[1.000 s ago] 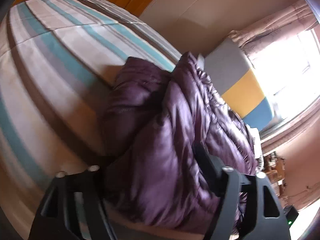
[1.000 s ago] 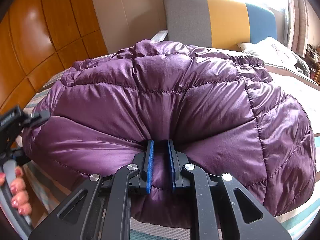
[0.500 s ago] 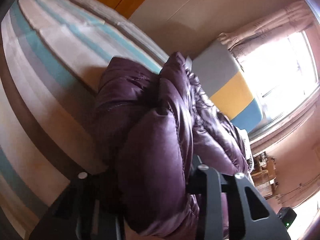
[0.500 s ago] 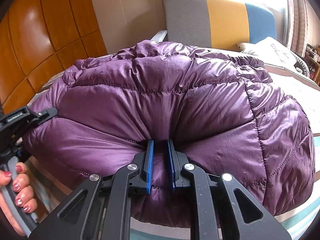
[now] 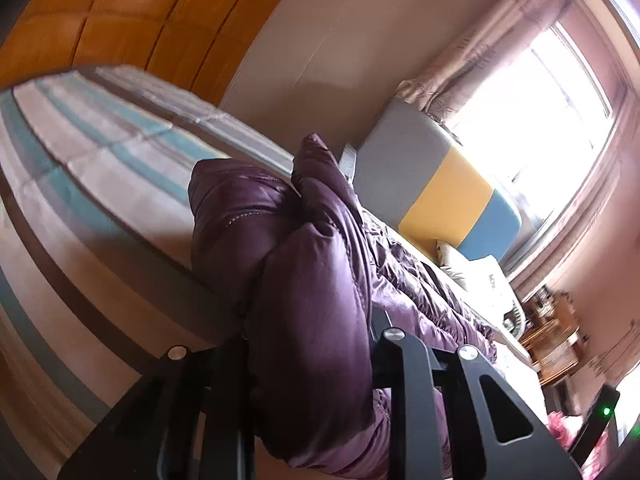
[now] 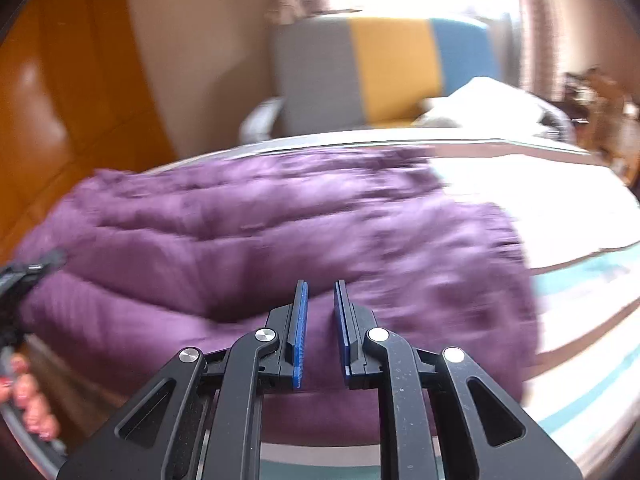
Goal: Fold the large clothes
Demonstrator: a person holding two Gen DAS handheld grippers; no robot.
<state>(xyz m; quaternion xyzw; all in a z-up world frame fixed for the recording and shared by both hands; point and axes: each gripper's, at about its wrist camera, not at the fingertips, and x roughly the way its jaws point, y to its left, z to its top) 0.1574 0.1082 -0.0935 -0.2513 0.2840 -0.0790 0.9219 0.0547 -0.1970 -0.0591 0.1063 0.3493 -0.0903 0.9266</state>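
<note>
Striped bed; purple puffer jacket lying on it

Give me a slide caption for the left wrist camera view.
Left gripper clamps a fold of the puffy purple quilted down jacket on the striped bedspread.

My purple down jacket is quilted nylon-like cloth with a soft sheen, puffy and creased. The bed wears a matt striped woven cover. Upper left, the wooden wall panels look varnished and glossy. My left gripper and right gripper are matt black plastic with bright metal pins; the right jaws carry ribbed blue pads. The headboard looks like matt fabric.
</note>
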